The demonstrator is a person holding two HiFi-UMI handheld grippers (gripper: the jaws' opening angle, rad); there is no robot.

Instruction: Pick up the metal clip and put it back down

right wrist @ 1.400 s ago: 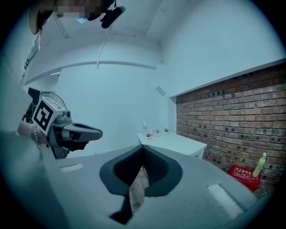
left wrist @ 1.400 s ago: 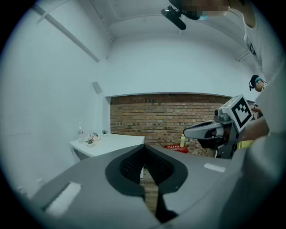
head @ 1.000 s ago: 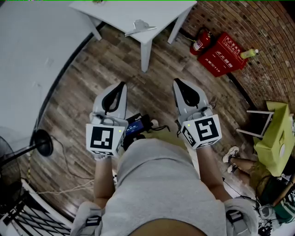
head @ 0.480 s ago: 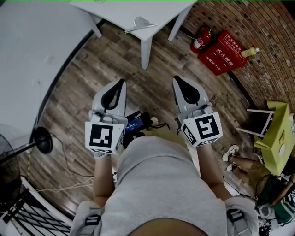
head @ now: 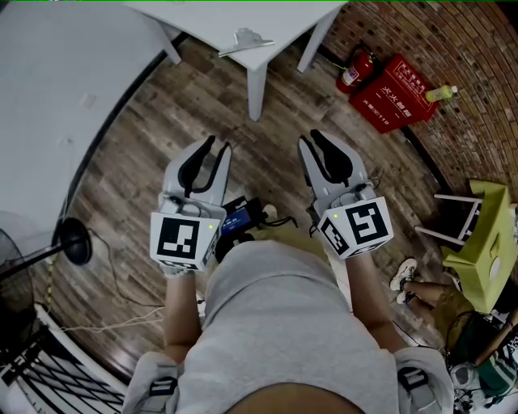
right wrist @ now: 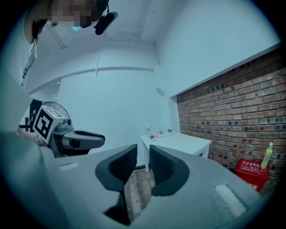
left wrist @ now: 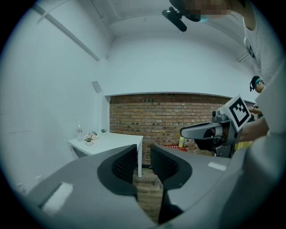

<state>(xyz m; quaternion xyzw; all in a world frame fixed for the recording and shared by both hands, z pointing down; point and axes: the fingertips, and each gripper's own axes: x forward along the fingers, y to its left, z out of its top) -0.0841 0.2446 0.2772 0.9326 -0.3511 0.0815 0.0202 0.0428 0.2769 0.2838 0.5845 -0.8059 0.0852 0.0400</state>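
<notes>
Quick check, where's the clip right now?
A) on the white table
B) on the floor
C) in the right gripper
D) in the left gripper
A: the clip lies on the table, while the left gripper and right gripper, jaws just opened, hold nothing.

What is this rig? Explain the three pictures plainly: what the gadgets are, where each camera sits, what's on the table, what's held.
A person holds a hand-operated two-jaw gripper in each hand: the left gripper and the right gripper. The marker cubes are part of them. The head view looks steeply down from the person's head; each gripper view rides on its gripper and looks along its jaws. Ahead stands a white table with the metal clip lying near its corner. Nothing is held: both pairs of jaws have just been opening, with nothing between them.
</notes>
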